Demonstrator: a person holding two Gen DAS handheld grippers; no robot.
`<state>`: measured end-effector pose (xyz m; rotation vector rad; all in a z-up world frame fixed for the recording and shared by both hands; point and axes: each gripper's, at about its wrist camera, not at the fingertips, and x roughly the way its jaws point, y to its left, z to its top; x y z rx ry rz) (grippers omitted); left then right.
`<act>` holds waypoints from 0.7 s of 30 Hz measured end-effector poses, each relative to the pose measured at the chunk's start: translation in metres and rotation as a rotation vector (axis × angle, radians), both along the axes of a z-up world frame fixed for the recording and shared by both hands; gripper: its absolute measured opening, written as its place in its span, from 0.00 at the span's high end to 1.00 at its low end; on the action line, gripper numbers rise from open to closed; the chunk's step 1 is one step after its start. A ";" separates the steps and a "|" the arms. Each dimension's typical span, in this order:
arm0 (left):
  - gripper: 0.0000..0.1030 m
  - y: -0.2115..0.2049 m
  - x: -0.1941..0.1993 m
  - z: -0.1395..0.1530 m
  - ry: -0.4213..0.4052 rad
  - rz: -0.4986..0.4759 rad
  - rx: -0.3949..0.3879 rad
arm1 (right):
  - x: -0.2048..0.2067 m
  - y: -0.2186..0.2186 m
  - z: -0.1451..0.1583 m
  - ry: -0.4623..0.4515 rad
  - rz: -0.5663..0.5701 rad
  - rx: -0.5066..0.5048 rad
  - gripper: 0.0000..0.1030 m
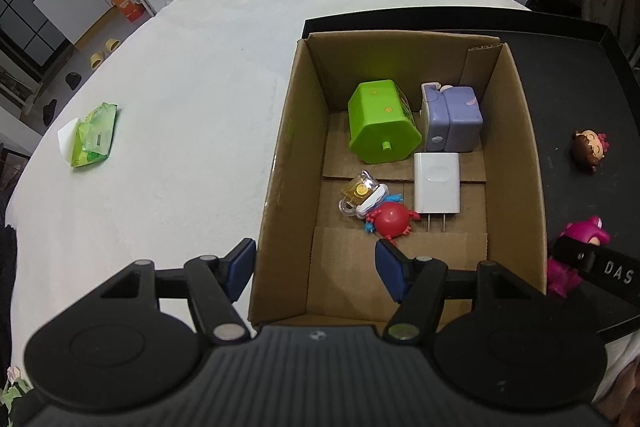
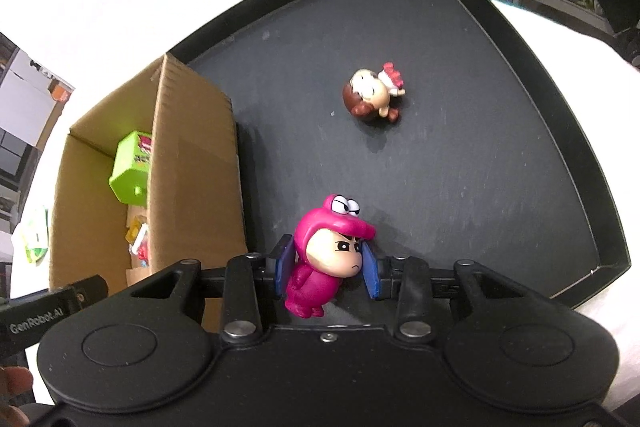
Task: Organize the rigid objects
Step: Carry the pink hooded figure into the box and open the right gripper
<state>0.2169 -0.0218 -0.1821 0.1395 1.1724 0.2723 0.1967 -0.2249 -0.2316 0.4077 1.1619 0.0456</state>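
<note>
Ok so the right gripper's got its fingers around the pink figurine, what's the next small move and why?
Probably close the right gripper on the pink figurine, then lift. Its blue pads sit on either side of the toy's head, with a slight gap showing on the right pad, and the toy looks to be standing on the black tray, outside the cardboard box.

Seven small things, one box, one tray

Five sit in the single cardboard box: one green toy, one purple case, one white charger, one clear keychain, one red crab. Two figurines on the one black tray: pink lower centre, brown-haired upper centre. One green tissue pack at left.
</note>
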 end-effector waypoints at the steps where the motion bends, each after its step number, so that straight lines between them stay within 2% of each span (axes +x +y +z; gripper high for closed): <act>1: 0.38 0.001 0.000 0.000 -0.007 -0.001 -0.003 | 0.000 0.000 0.003 -0.013 0.000 -0.004 0.66; 14: 0.38 0.021 -0.006 0.005 -0.055 0.005 -0.032 | 0.010 0.002 0.036 -0.175 0.028 0.001 0.66; 21: 0.43 0.040 -0.013 0.008 -0.092 0.015 -0.102 | 0.010 0.011 0.055 -0.266 0.066 0.028 0.66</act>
